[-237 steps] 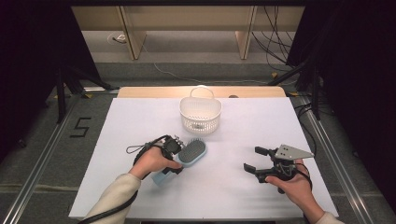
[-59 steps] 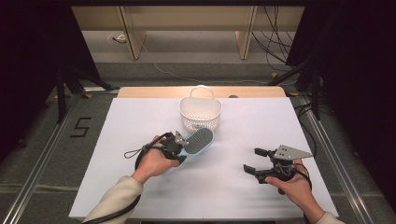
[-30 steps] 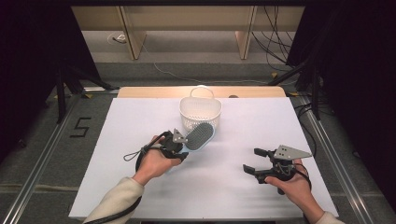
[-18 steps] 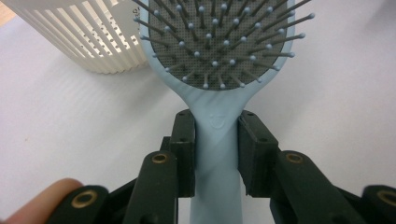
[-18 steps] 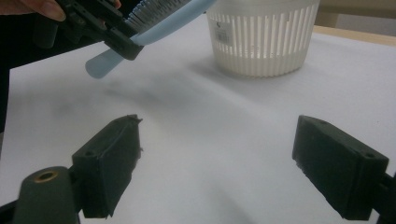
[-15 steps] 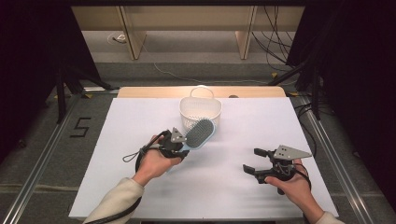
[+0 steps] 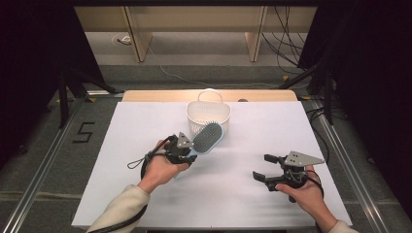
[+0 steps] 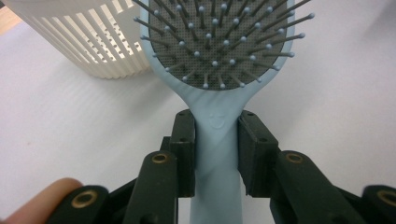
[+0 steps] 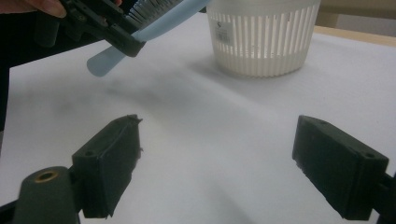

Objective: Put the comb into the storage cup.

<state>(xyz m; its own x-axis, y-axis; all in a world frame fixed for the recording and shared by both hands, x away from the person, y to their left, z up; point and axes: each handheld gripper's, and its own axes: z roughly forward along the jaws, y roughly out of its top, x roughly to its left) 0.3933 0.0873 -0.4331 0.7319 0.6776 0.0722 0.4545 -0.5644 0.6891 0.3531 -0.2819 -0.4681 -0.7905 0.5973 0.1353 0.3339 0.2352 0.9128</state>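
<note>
Near the middle of the high view, the left tongs (image 7: 187, 151) pinch the light blue hairbrush (image 7: 208, 138) by the neck of its handle. In the left gripper view the two black pads press on either side of that handle, just below the head, and the grey bristle pad with its ball-tipped pins faces the camera at the top of the frame. The brush is lifted off the white counter (image 7: 145, 126); the right gripper view shows it in the upper left of the frame with the free end of the handle pointing down and left, clear of the surface. Its head lies against the near side of the white slatted basket (image 7: 209, 109) in the high view, overlapping the rim on the lower right; whether it touches the basket cannot be told. The basket stands upright at the far middle of the counter, its handle at the far edge.

The right tongs (image 7: 265, 167) sit at the lower right of the high view, held in the person's hand, well apart from the brush and the basket. Their jaws are spread wide with nothing between them, and bare counter shows between them in the right gripper view.
</note>
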